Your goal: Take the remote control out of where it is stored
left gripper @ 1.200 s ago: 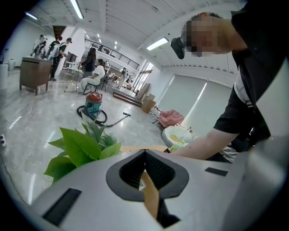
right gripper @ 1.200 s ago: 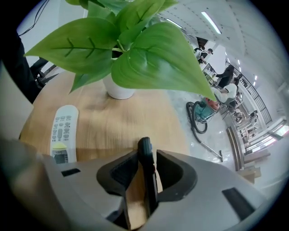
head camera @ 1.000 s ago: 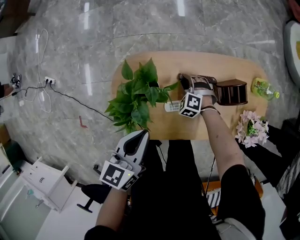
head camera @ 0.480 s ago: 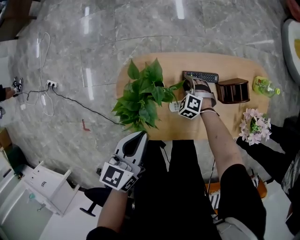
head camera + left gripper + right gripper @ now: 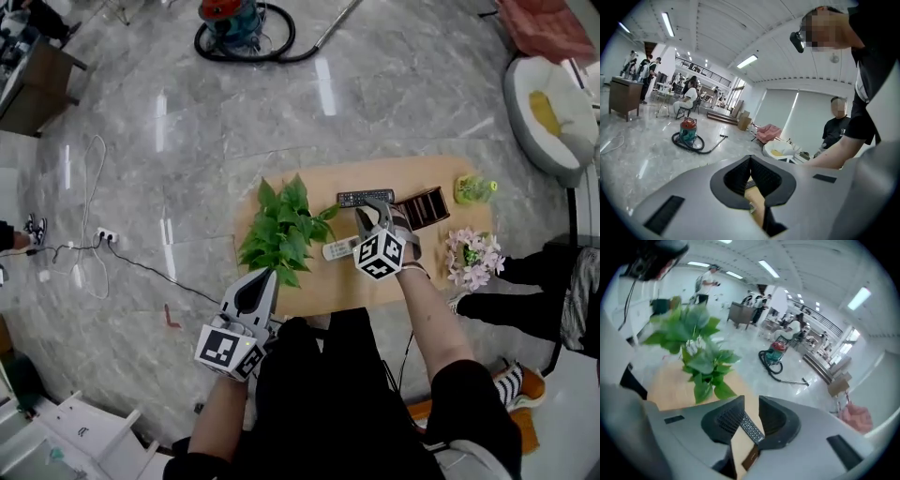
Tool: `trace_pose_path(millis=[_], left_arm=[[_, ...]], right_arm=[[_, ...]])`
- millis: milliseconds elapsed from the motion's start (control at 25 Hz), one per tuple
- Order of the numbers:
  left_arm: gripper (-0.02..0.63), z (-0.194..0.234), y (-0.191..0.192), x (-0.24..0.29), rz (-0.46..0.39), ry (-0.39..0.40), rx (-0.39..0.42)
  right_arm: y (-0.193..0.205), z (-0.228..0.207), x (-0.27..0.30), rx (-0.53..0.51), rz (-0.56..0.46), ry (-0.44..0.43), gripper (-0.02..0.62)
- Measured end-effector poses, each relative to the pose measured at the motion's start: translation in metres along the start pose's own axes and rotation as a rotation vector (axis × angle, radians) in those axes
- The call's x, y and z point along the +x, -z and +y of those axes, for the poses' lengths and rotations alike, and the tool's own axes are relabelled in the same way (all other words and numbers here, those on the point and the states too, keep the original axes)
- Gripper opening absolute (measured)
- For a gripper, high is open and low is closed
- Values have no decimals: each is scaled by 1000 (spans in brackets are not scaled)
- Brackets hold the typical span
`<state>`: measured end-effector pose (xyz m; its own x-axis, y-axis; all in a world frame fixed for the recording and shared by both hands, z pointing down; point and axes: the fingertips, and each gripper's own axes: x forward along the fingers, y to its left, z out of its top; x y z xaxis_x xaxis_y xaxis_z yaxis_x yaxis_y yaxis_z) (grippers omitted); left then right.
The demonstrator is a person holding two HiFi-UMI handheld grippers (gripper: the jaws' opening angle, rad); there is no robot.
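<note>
Right gripper hangs over the middle of the light wooden oval table, pointing down and away from me. Its jaws stand apart, and nothing is pressed between the pads. Through that gap I see the slim black remote control lying flat on the bare wood, out of its holder.

From my head view the remote sits right by the table's far edge, lengthwise along it. The dark brown wooden holder is just beside its right end; I cannot tell whether they touch. To its left the leafy green potted plant spreads wide, its nearest leaves close to the remote's left tip. A white oblong object lies near the plant, just left of my right gripper.

Further right, a green bottle stands near the far edge, with a bunch of pale pink flowers at the right end. A bystander's dark-trousered legs sit just off that end.

Left gripper is off the table, at its near left edge beside the plant. Its jaws are together, tips meeting, and it carries nothing.

Beyond the far edge, grey marble floor runs open to a red and teal vacuum cleaner, well apart from the table.
</note>
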<state>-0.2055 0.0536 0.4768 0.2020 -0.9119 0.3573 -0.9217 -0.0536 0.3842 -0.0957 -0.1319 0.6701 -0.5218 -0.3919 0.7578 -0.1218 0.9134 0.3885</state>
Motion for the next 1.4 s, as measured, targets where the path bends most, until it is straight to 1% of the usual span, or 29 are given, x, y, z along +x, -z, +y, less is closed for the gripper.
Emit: trace_pose_path(millis=[40, 120, 160, 200, 240, 320, 400, 560, 720, 880, 1080, 1200, 1400], left_arm=[[8, 0, -12, -1, -17, 16, 27], [8, -3, -33, -10, -38, 37, 66], [8, -5, -42, -17, -50, 48, 80], [8, -8, -51, -23, -66, 61, 94], [8, -11, -61, -29, -84, 75, 109], [8, -17, -78, -40, -115, 105, 144], [8, -22, -91, -50, -136, 132, 179], [8, -29, -108, -61, -157, 186, 229], [8, -41, -119, -67, -177, 236, 243], [8, -62, -124, -72, -182, 280, 265], [8, -97, -116, -75, -187, 318, 302], [8, -119, -109, -76, -193, 322, 296], [8, -157, -98, -76, -212, 317, 289]], right_arm=[[-10, -14, -21, 94, -30, 35, 79], [-27, -31, -68, 274, -89, 96, 42], [-33, -36, -91, 349, -115, 122, 28], [-39, -40, -113, 413, -141, 147, 26], [-43, -43, -133, 470, -168, 173, 14], [-51, -48, -170, 564, -220, 227, 11], [-60, -54, -205, 631, -276, 285, 11], [-78, -52, -271, 719, -373, 369, 11], [-81, -36, -328, 772, -429, 428, 11], [-66, -20, -373, 820, -447, 485, 11], [-44, -8, -417, 863, -484, 533, 11], [-30, -4, -443, 884, -513, 545, 11], [-5, 1, -479, 915, -558, 537, 8]])
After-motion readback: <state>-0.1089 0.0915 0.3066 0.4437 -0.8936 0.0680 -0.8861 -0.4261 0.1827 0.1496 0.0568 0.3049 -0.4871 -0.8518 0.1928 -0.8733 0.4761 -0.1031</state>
